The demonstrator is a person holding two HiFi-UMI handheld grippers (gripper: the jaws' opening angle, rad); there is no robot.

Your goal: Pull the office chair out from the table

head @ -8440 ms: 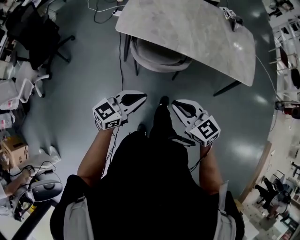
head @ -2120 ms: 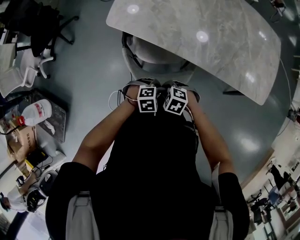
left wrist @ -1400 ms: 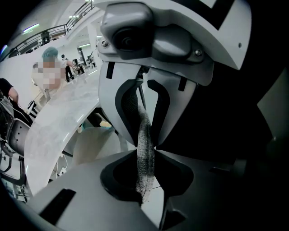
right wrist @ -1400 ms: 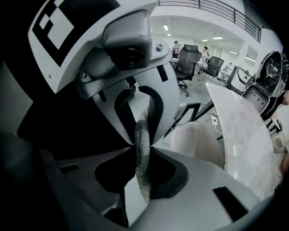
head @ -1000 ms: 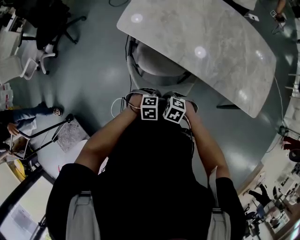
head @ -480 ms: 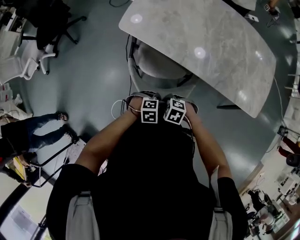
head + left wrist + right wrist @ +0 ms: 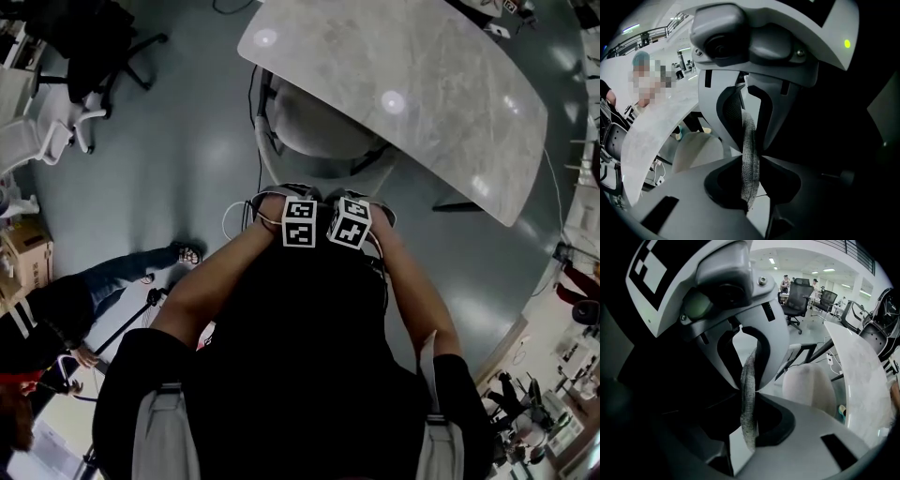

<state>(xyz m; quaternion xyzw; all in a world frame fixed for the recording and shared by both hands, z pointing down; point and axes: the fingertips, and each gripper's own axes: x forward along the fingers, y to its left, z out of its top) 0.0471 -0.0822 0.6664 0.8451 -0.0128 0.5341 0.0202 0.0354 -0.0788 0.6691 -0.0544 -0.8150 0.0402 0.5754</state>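
The grey office chair (image 7: 317,131) stands with its seat partly under the marble table (image 7: 422,66). My two grippers sit side by side on the top edge of its backrest, just in front of my body. The left gripper (image 7: 286,195) is shut on the backrest's grey mesh edge (image 7: 749,154), which stands upright between its jaws. In the same way the right gripper (image 7: 361,199) is shut on the mesh edge (image 7: 749,399). Past the jaws, both gripper views show the pale seat (image 7: 696,150) and the tabletop (image 7: 862,371).
Black office chairs (image 7: 94,47) and a white chair (image 7: 42,131) stand at the upper left. A person (image 7: 75,300) walks by at the lower left, near a cardboard box (image 7: 23,258). A cable (image 7: 234,216) lies on the grey floor beside the chair.
A little more of the chair seat shows from under the table edge. A person has walked in at the lower left. Both grippers keep their hold on the backrest.
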